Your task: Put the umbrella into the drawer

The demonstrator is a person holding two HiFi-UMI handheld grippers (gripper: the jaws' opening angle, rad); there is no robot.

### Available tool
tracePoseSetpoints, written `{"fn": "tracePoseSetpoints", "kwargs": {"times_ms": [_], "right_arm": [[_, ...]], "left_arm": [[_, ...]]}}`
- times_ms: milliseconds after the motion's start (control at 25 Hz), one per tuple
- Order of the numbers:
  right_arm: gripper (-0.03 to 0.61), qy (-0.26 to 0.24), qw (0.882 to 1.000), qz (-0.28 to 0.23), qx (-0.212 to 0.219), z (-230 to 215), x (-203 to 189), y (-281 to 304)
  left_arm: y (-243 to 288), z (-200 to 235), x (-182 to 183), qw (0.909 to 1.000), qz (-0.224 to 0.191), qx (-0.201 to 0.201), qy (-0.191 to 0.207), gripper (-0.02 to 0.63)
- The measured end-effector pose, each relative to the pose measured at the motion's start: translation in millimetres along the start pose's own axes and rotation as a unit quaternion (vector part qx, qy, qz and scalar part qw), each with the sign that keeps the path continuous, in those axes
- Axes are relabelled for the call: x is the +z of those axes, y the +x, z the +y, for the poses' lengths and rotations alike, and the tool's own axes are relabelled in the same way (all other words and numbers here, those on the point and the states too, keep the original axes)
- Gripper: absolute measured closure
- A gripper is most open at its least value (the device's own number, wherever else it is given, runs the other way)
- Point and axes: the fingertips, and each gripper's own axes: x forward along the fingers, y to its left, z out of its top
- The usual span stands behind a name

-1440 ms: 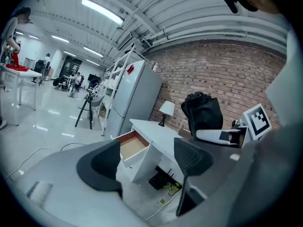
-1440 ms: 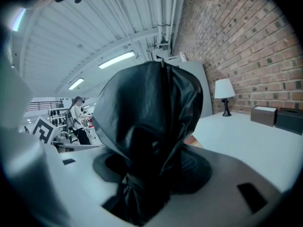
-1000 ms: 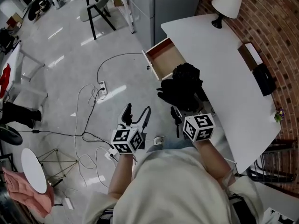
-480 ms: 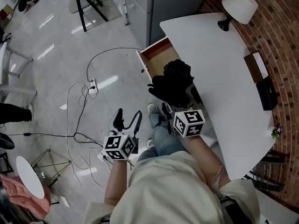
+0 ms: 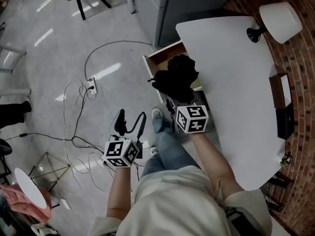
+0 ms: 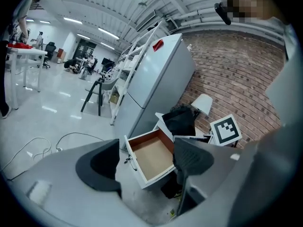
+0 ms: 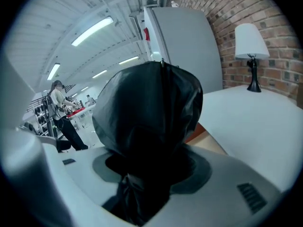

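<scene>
We hold the umbrella (image 5: 176, 80), a loose black bundle, clamped in our right claw (image 5: 172, 106). The open drawer (image 5: 160, 59) lies just beyond the claw. The slack fabric could snag the drawer front or the worktop (image 5: 231, 73) edge, or spill over the rim. Our left claw (image 5: 130, 122), beside the right one, is spread and empty.

White table (image 5: 231, 73), drawer (image 5: 160, 60) pulled open, has a lamp (image 5: 275, 21) standing on its far corner. Floor (image 5: 44, 48) has loose cables (image 5: 73, 137) and a power strip (image 5: 90, 86).
</scene>
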Motion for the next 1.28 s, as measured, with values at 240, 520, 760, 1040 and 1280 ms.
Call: {"fn": "tracePoseSetpoints", "kwargs": {"times_ms": [240, 520, 760, 1040, 1280], "right_arm": [[0.337, 0.023, 0.999, 0.039, -0.017, -31, -21, 67], [0.337, 0.039, 0.994, 0.092, -0.042, -66, -67, 124], [0.337, 0.061, 0.988, 0.127, -0.065, -94, -104, 163], [0.337, 0.120, 0.978, 0.152, -0.082, -118, -132, 202], [0.337, 0.113, 0.975, 0.167, -0.092, -135, -145, 228]], "left_arm": [[51, 15, 2, 0.9998, 0.013, -0.001, -0.012, 0.262], [91, 29, -14, 0.9988, 0.038, 0.001, -0.029, 0.262], [114, 44, -23, 0.9984, 0.045, 0.010, -0.035, 0.262], [136, 55, -30, 0.9979, 0.051, 0.014, -0.038, 0.262], [151, 58, -38, 0.9971, 0.059, 0.013, -0.045, 0.262]]}}
